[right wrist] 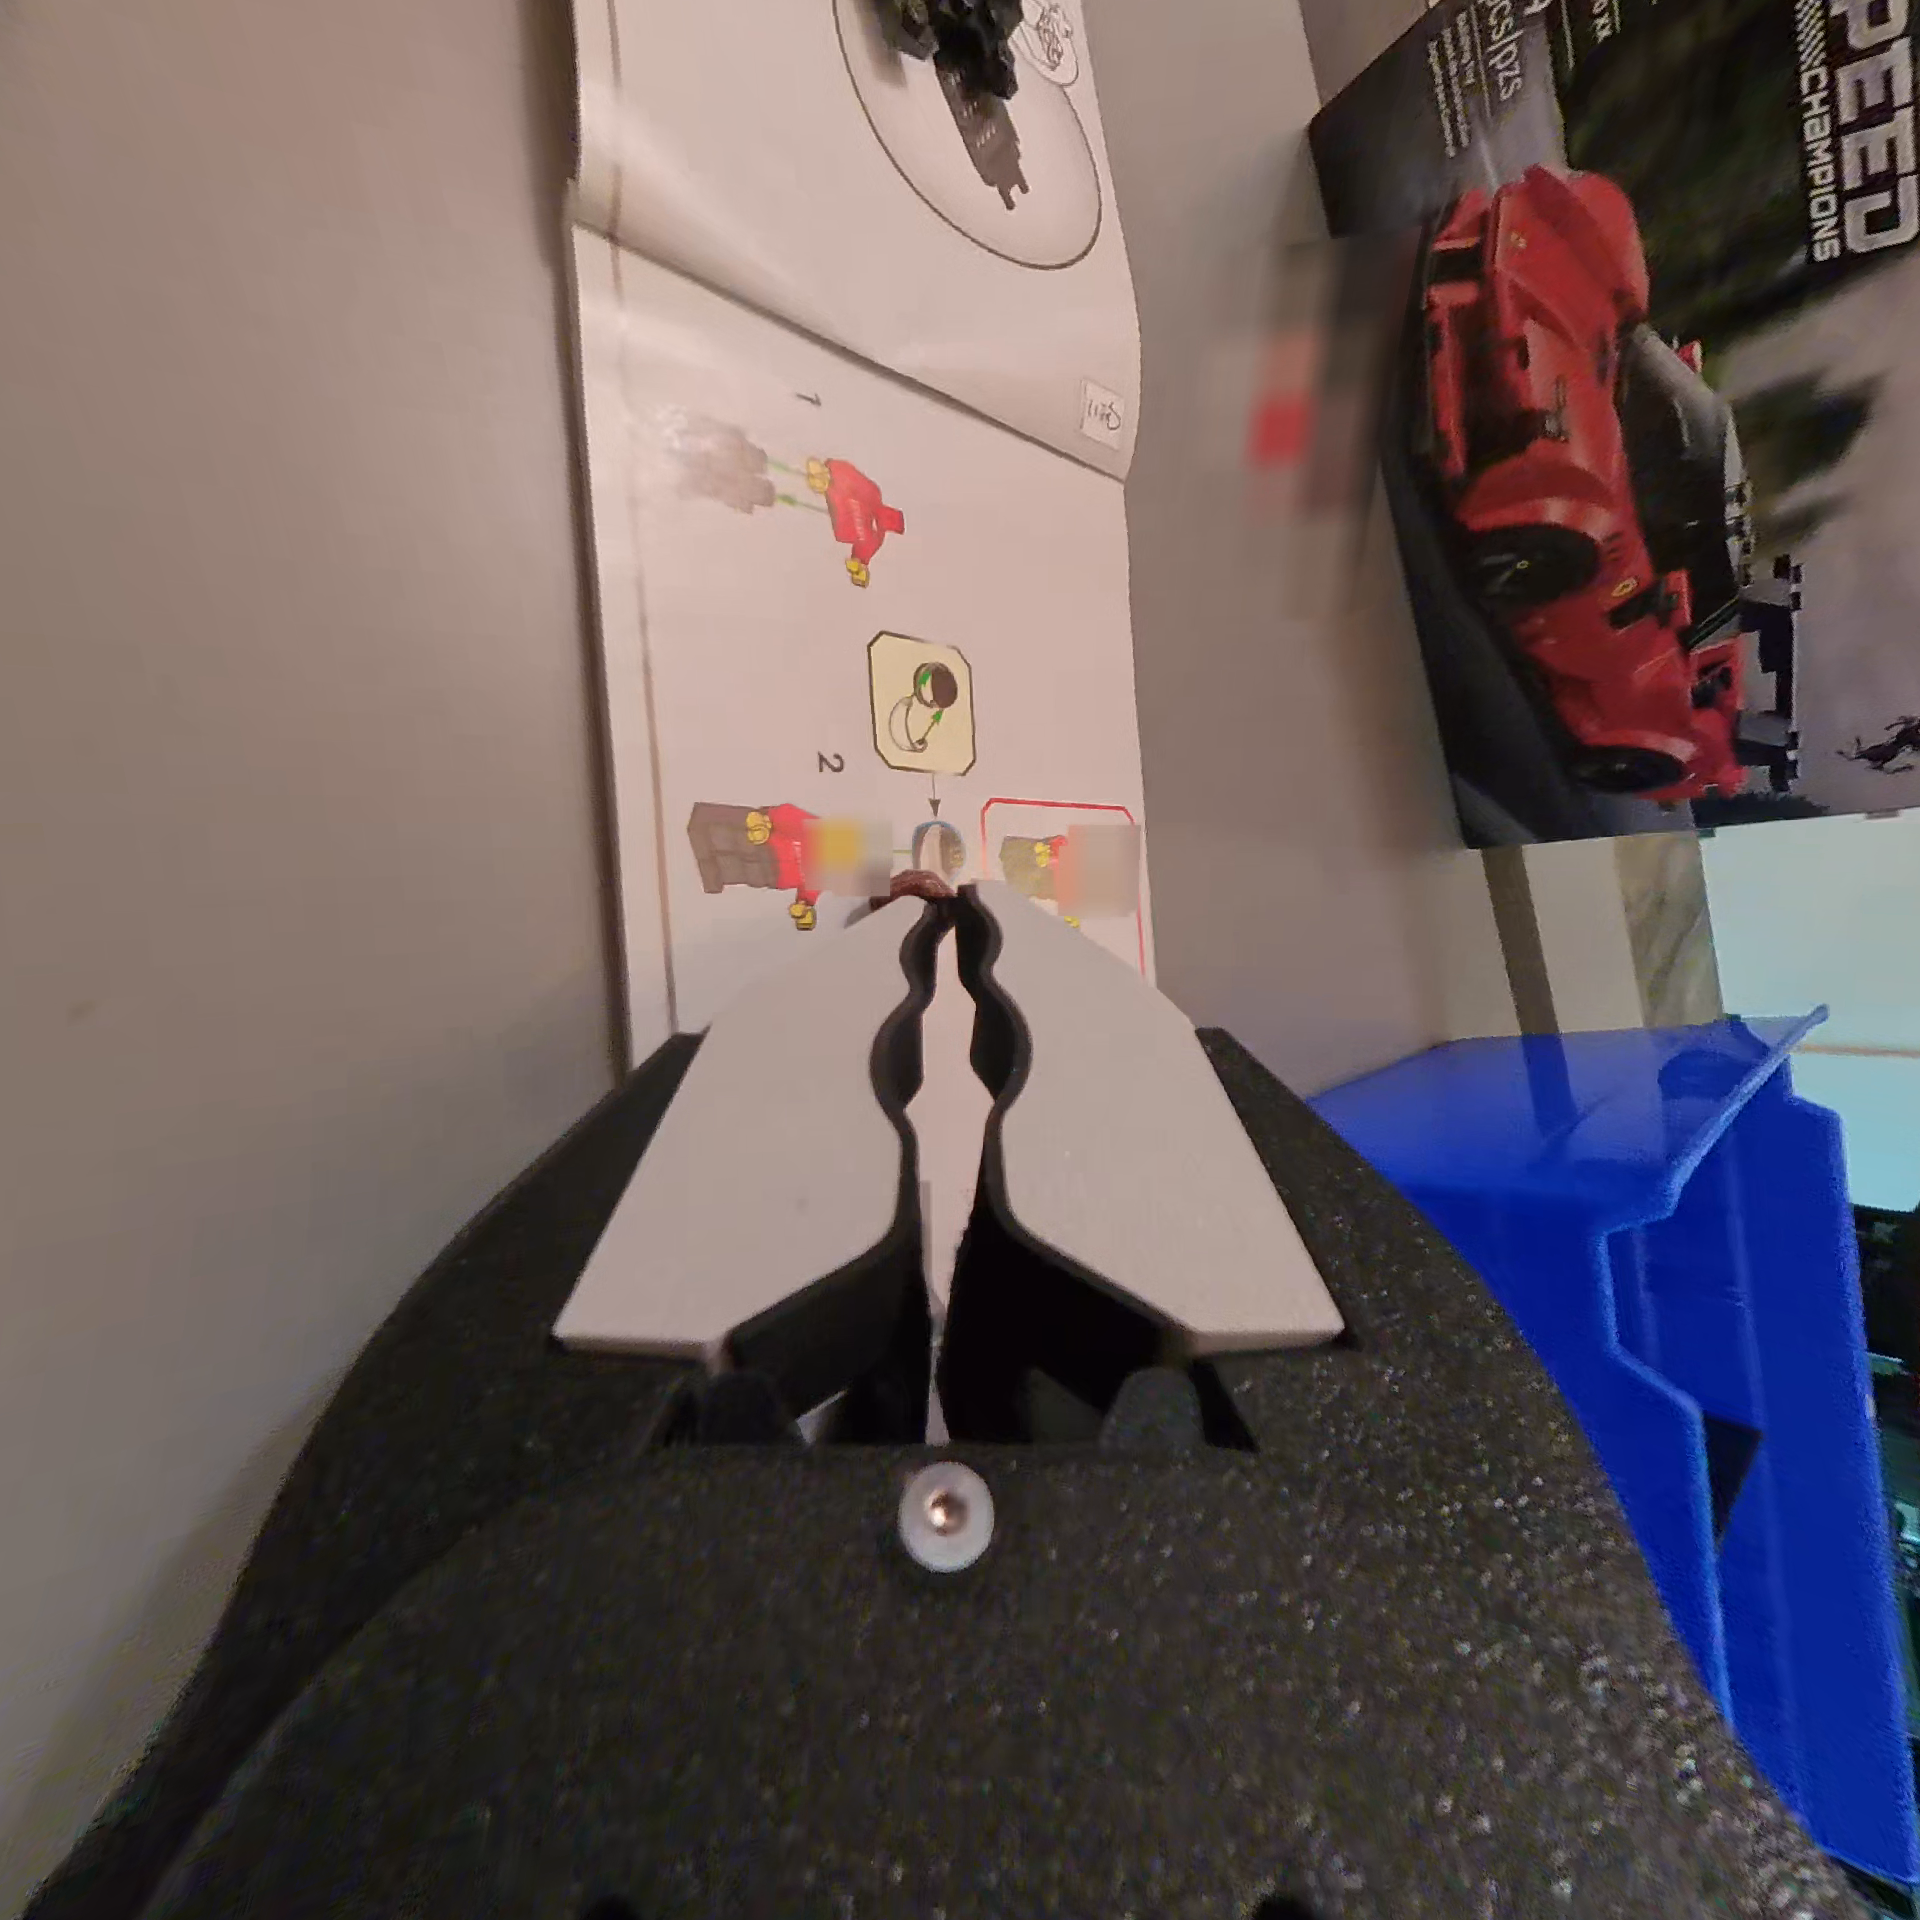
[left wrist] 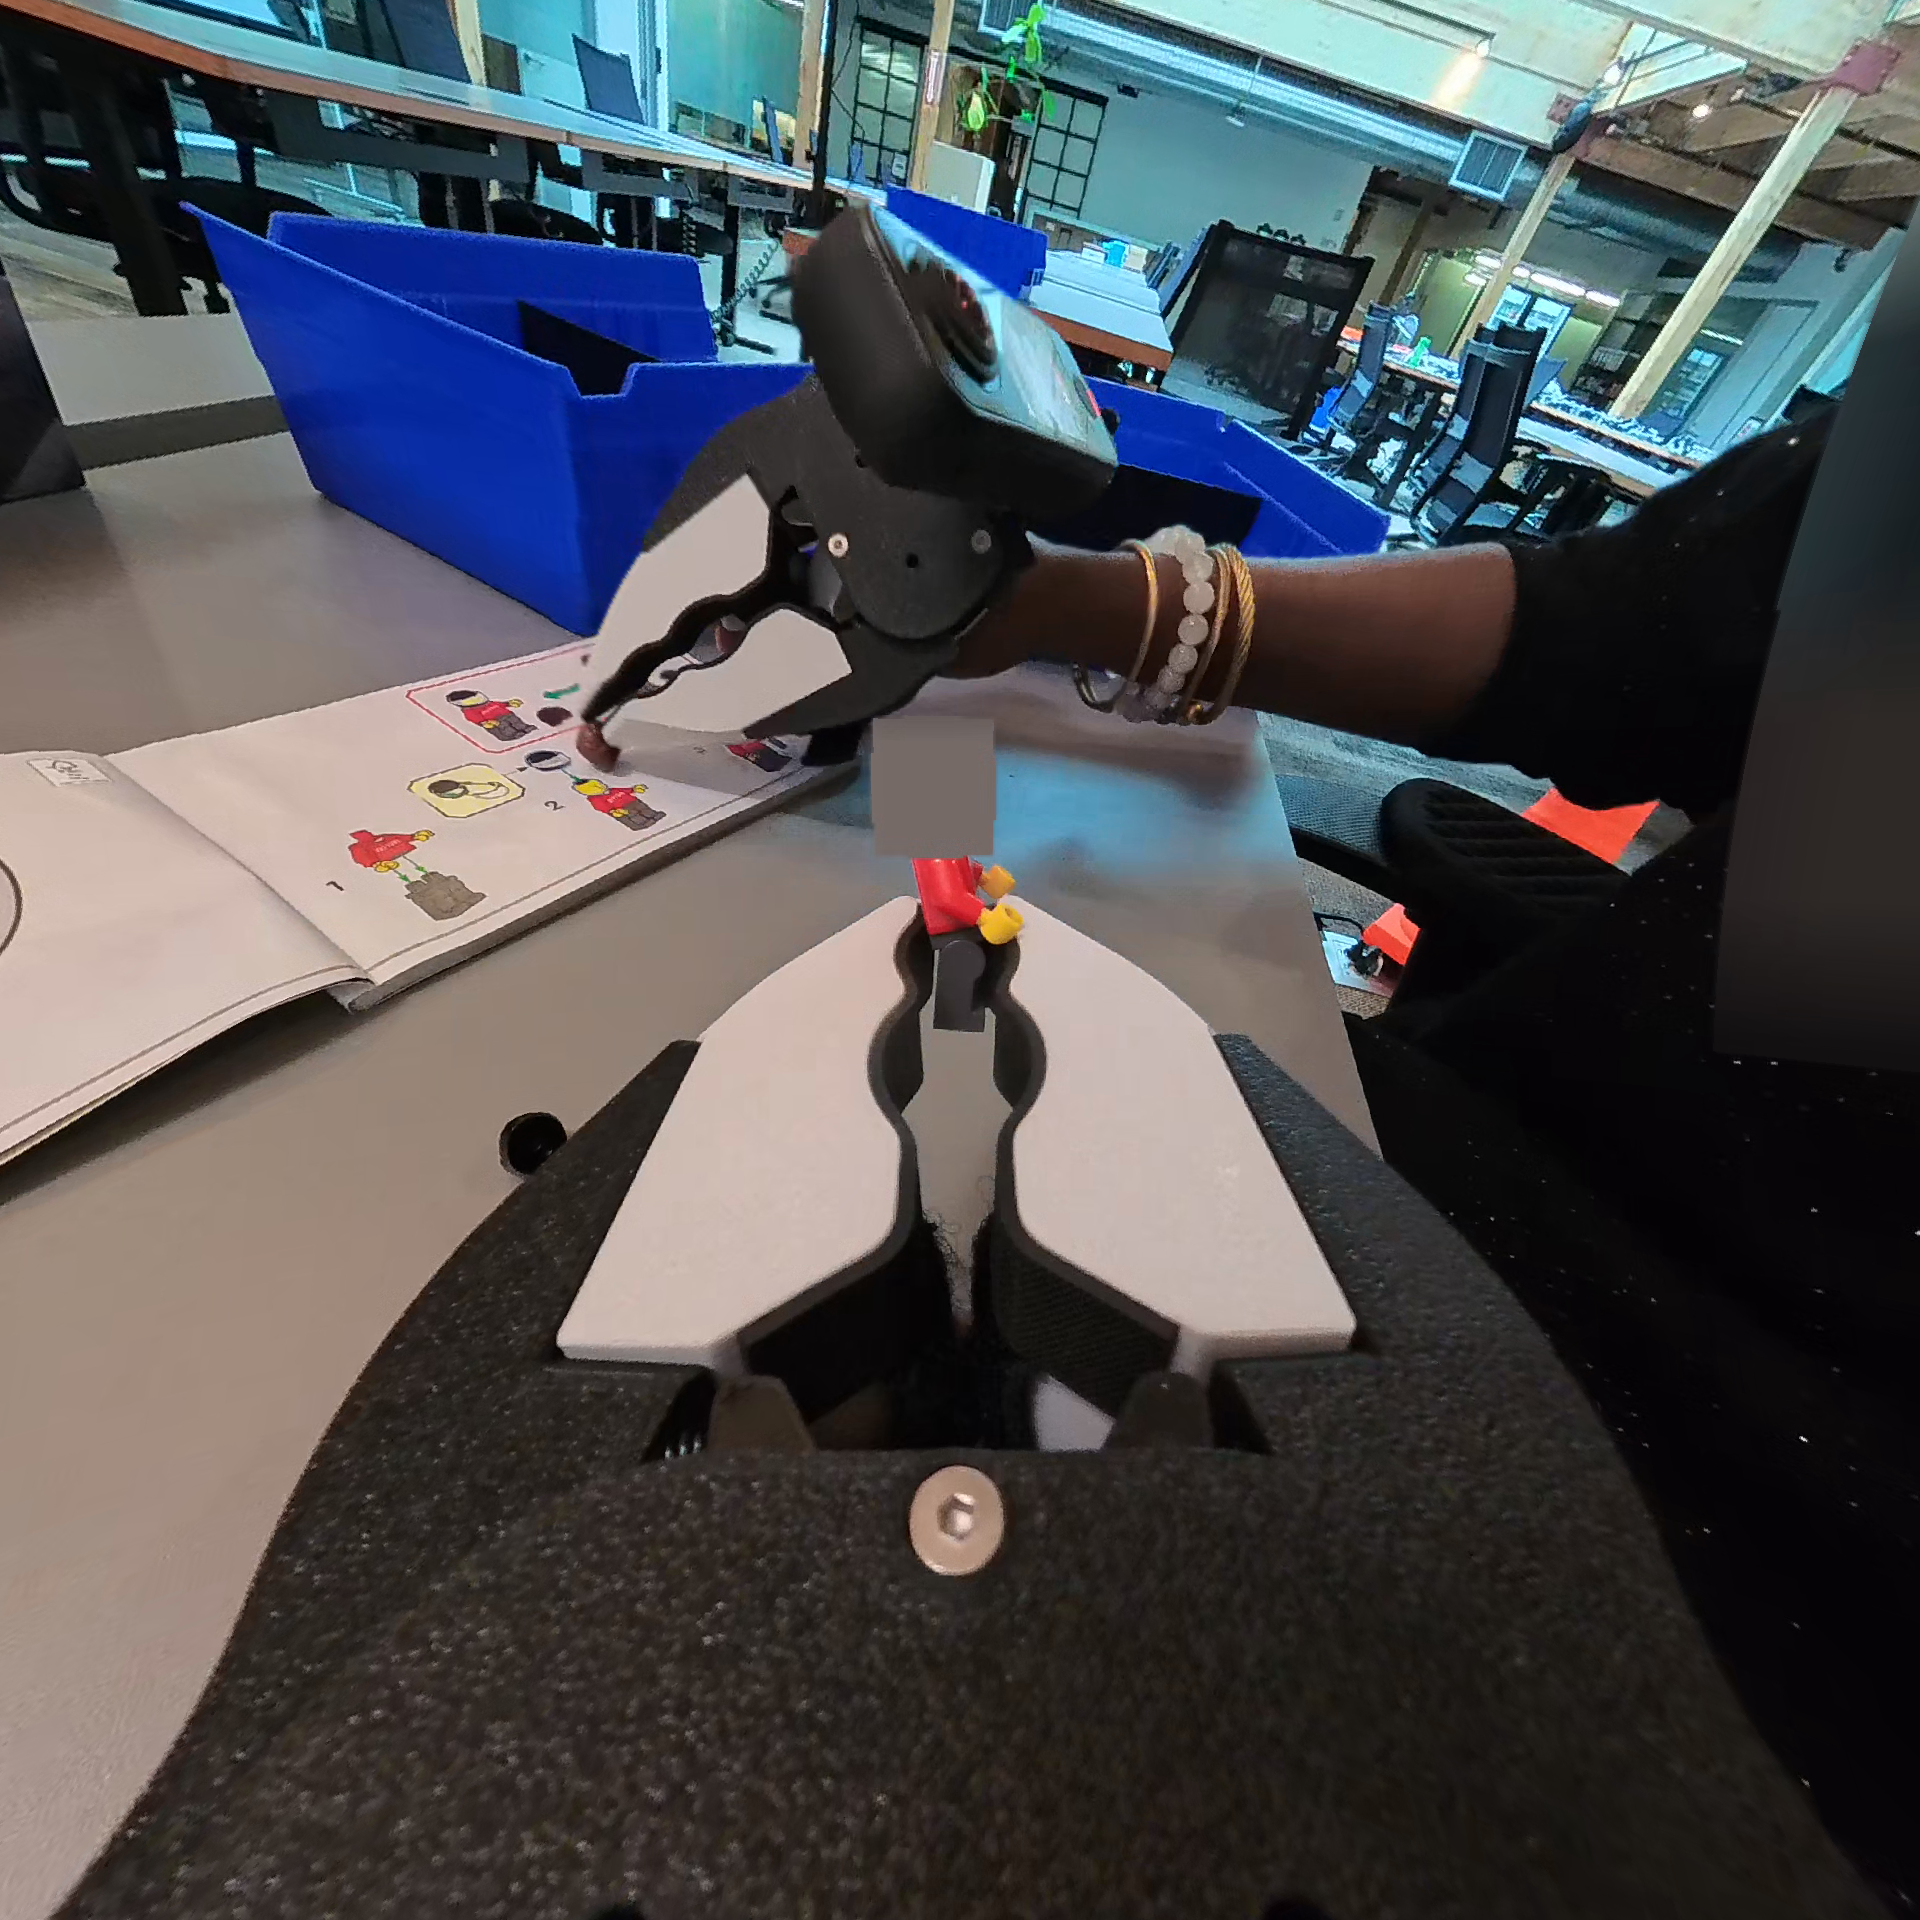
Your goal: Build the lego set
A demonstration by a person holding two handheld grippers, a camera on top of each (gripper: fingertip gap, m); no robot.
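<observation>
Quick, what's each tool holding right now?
Left tool: closed on the toy figure, gripping its dark legs.
Right tool: closed on a small brown piece.

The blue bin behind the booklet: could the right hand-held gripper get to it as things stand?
Probably yes. The blue bin stands open-topped just beyond the booklet, with nothing between it and the right hand-held gripper, whose tips already pinch a small brown piece.

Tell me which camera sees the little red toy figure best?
The left wrist view: the red toy figure stands upright right at the left gripper, whose fingertips clamp its dark legs. The right wrist view shows only a blurred red smear.
</observation>
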